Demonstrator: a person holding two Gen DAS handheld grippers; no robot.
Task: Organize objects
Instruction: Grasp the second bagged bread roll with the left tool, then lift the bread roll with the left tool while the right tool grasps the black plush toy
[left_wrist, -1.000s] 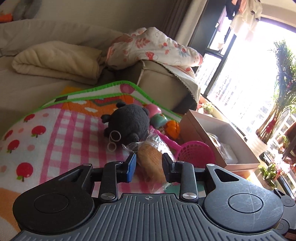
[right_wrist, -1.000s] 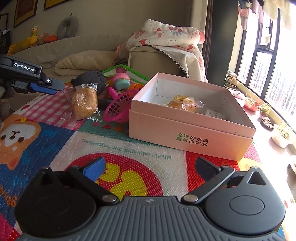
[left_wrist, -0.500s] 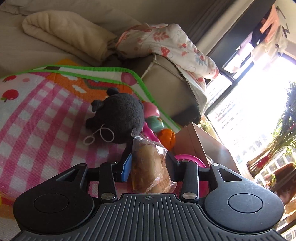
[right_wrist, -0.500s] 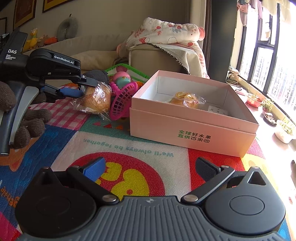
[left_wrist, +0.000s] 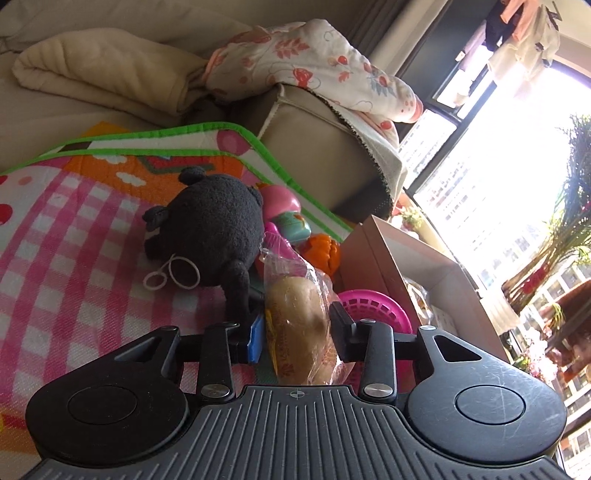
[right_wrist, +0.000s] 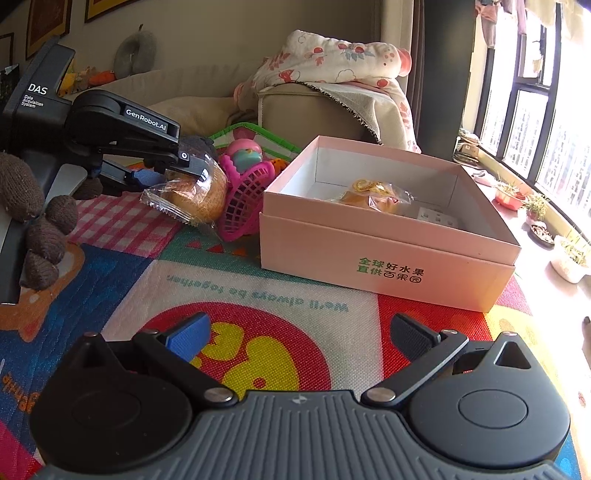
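two hand-held grippers showed: the left hand-held gripper (left_wrist: 297, 336) was closing its jaws on a wrapped bread roll (left_wrist: 299, 325) beside a pink basket (right_wrist: 245, 206) on the play mat (right_wrist: 258, 288), while the right hand-held gripper (right_wrist: 299, 336) gaped empty before the pink box (right_wrist: 388, 258).

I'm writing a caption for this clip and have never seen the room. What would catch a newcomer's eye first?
Probably the open pink cardboard box in the middle of the colourful play mat, with one wrapped bun already inside. Left of it, the left gripper is closing its jaws around a plastic-wrapped bread roll, next to a pink plastic basket and a black plush toy. The right gripper hangs open over the mat.
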